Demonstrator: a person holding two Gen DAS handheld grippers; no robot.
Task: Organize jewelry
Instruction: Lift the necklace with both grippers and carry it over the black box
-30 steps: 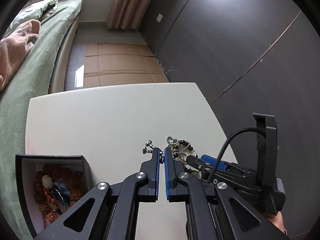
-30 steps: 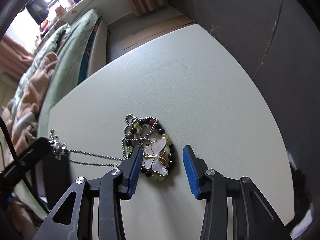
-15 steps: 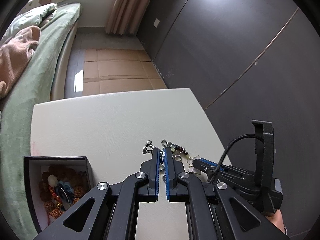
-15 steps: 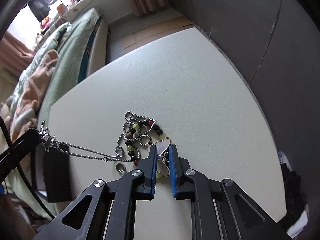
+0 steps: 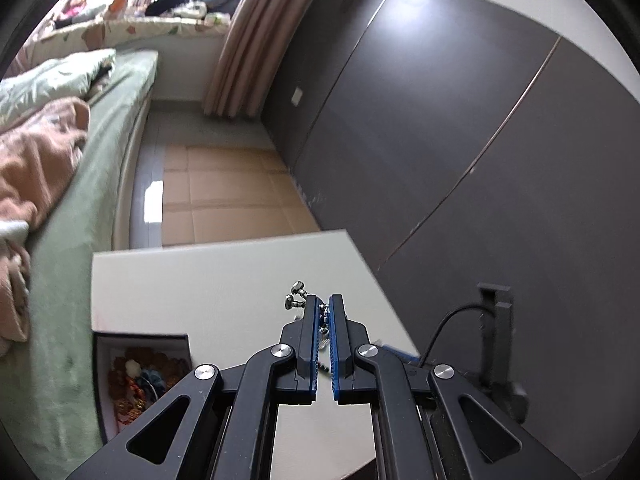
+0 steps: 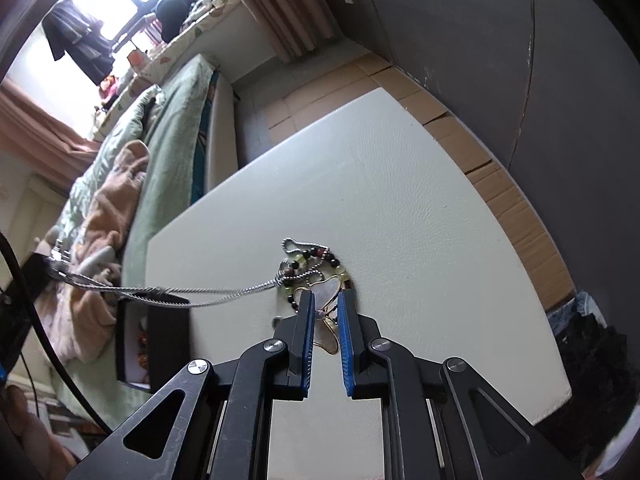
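Left fingers (image 5: 324,312) pinch the silver chain (image 6: 224,294) taut; right fingers (image 6: 326,308) clamp the butterfly pendant (image 6: 329,289) (beads beside it).

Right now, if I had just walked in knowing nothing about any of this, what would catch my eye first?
Probably the silver chain stretched taut above the white table, running from the left gripper to a tangle with a beaded bracelet. The right gripper is clamped on a butterfly pendant in that tangle. At the table's left edge sits an open black box full of trinkets.
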